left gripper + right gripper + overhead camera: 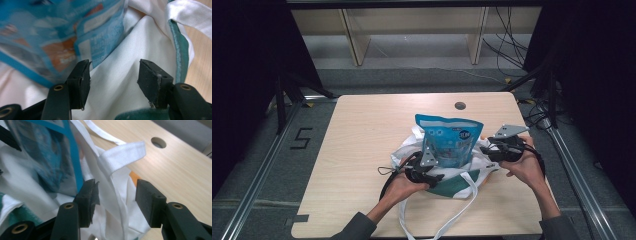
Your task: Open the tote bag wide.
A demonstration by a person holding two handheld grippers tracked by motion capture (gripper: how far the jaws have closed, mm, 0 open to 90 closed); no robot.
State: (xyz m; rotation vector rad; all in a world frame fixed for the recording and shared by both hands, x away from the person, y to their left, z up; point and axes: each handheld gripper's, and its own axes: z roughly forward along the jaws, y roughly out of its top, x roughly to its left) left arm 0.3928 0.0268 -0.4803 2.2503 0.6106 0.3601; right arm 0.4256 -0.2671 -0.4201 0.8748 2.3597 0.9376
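On the counter (362, 150), blue pouch (449, 140) is stood in white bag (412, 147), left tool (428, 176) and right tool (492, 149) half open, nothing gripped; bag rim is likely regripped next.

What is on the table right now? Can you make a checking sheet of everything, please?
Surface: light wooden table with a round hole near its far edge.
Job's things: blue snack pouch standing upright in a white cloth bag with green trim; the bag's white straps trail toward the near edge.
Clutter: nothing seen.
Grippers: left gripper open, white cloth between its jaws, unpinched; right gripper open beside the pouch, over the bag's edge.
Cables: a black cable loops from the left gripper; more cables lie on the floor behind.
Surroundings: wooden shelf frame beyond the table, metal rails at the sides, dark curtains.
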